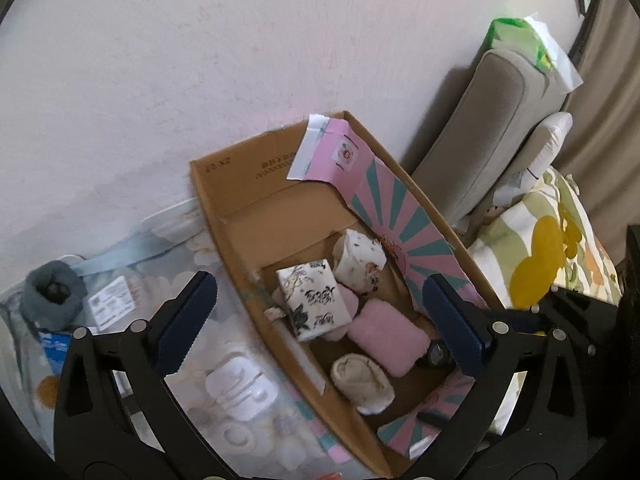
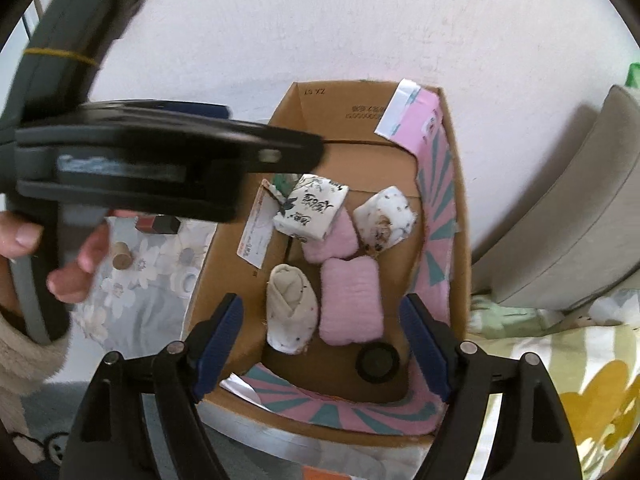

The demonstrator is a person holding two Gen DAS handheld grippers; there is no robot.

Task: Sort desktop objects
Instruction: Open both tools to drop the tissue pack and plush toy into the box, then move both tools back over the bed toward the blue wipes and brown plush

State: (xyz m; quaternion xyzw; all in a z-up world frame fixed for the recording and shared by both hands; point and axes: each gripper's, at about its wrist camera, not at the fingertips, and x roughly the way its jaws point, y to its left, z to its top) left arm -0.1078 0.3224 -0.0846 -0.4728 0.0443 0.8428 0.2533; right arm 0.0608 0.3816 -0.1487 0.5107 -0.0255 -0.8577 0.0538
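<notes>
Right wrist: pink pad (image 2: 351,300) lies lengthwise in cardboard box (image 2: 460,208); both grippers spread wide, empty.

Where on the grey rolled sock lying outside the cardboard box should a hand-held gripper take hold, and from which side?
Grip the grey rolled sock across its rounded middle, coming from above. It sits as a compact bundle on the flowered cloth, its open fold facing up, with bare cloth on either side for the fingers. The left hand-held gripper, whose jaws stand wide open and empty, looks nearest, so it probably suits best.
</notes>
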